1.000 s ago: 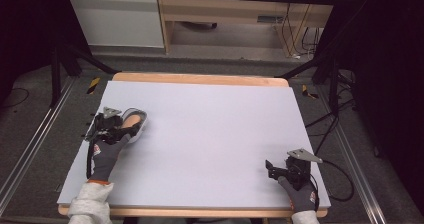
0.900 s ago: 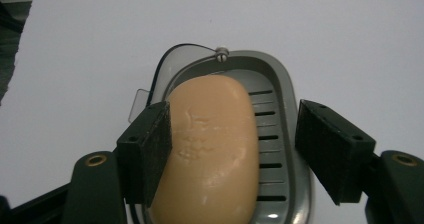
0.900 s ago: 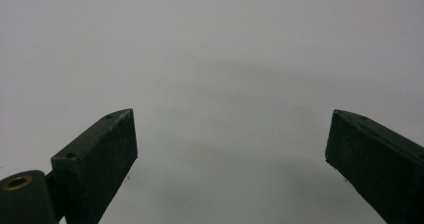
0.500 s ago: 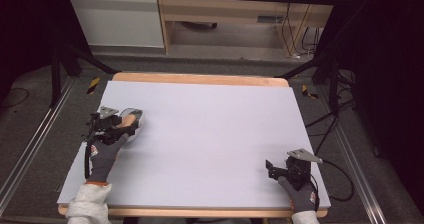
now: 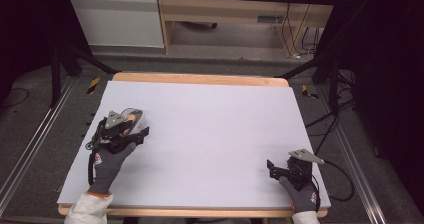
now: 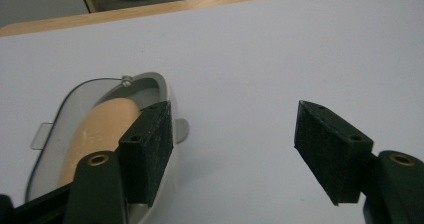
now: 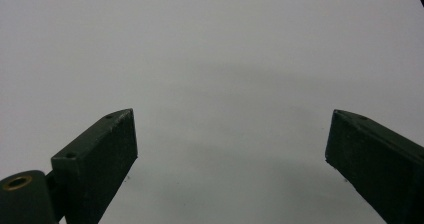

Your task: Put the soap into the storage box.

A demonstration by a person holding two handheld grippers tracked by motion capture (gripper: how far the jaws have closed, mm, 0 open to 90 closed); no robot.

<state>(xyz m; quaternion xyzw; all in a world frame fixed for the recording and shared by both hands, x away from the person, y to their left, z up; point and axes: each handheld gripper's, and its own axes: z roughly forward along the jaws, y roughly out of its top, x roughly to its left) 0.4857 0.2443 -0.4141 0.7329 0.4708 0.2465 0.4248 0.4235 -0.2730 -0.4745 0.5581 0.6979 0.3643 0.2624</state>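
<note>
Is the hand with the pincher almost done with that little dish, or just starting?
It looks like early days. The left gripper is open beside the small dish, which holds something tan, with one jaw at its rim; nothing is gripped or lifted yet. The right gripper is open too, over bare white table. Grabbing and moving the dish seems still to come.

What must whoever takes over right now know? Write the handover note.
Left gripper: open, holding nothing, its one jaw at the edge of the dish.
Right gripper: open, over bare table near the front right corner.
Dish: on the table's left side, with a tan piece inside.
Done: the left gripper is at the dish.
Left: probably to grip the dish; the jaws are not yet around it.
</note>
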